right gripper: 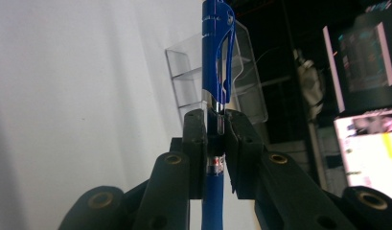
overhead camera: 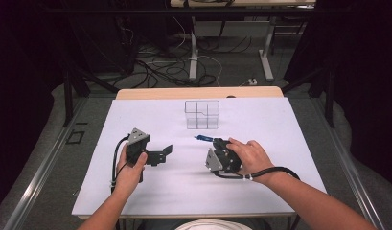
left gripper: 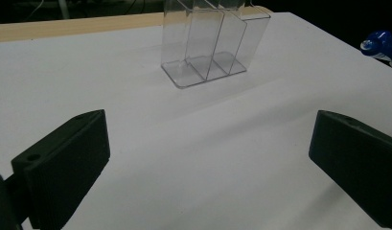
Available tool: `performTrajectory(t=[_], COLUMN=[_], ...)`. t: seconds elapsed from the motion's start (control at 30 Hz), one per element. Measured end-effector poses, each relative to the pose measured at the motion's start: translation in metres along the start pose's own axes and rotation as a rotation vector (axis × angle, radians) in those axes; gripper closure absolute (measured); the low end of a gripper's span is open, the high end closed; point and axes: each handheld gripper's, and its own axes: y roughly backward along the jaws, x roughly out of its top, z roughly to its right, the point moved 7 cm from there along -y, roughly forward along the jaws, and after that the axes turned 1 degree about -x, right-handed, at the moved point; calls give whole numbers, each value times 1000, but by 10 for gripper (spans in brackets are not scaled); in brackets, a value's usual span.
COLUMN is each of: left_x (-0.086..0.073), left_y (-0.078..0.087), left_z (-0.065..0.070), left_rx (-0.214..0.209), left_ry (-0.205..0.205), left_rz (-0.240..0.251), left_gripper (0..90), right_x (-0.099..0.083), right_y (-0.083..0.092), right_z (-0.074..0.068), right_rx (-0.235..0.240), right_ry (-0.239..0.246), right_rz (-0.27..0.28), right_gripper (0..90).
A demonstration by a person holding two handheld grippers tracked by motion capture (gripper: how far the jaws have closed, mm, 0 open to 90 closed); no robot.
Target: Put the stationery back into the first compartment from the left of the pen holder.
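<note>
White counter [overhead camera: 136, 191] sat under me, w/ a clear organizer [overhead camera: 201, 114] standing toward the far edge. My right gripper [right gripper: 215, 125] had its jaws clamped on a blue pen [right gripper: 216, 57], held just short of the organizer, a bit right of it. My left gripper [left gripper: 208, 158] hung over bare counter, jaws spread wide & empty. Prob. pickup done; dropping the pen into a compartment not yet done

- High view looks forward and down over the whole white table [overhead camera: 150, 191].
- Both gripper views sit low and close, sharing the clear organizer [left gripper: 208, 43].
</note>
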Motion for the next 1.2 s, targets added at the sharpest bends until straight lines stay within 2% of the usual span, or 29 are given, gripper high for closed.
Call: performTrajectory(t=[0.03,0.07,0.2,0.33,0.37,0.4,0.43,0.5,0.53,0.67,0.77,0.8,0.87,0.97,1.1,1.13,1.2], left_x=[0,0,1,1,2,2,2,2,2,2,3,3,3,5,9,11,14], left_y=[0,0,0,1,1,1,1,0,0,0,0,0,0,-1,-1,-1,-1], left_z=[0,0,-1,-2,-2,-1,-1,-1,-1,-1,-1,-1,0,1,3,4,6], left_rx=[0,0,-1,2,2,1,1,-1,0,-2,-2,-2,-5,-11,-28,-36,-52], left_ry=[-1,0,-5,-8,-13,-9,-9,-10,-10,-11,-6,-10,-5,-7,-20,-35,-54], left_rz=[0,0,-3,-3,1,-1,0,5,4,1,4,1,1,6,8,2,2], left_gripper=[1,1,1,1,1,1,1,1,1,1,1,1,1,1,1,1,1], right_x=[1,2,3,3,2,3,2,4,4,6,7,7,7,7,7,7,7], right_y=[-1,0,-1,0,2,2,3,3,4,5,7,8,9,8,8,8,8], right_z=[-1,-1,-1,-1,-3,-1,-2,-1,-2,-2,-3,-4,-5,-7,-6,-4,-3], right_rx=[-12,-36,-86,-86,-64,-75,-45,-54,-33,-45,-53,-41,-41,-35,-44,-51,-67], right_ry=[24,82,217,328,348,366,381,420,426,472,529,545,599,670,744,769,783], right_rz=[17,14,34,34,12,26,10,26,15,30,36,30,19,34,36,45,46], right_gripper=[797,797,797,797,797,797,797,797,797,797,797,796,796,796,796,796,796])
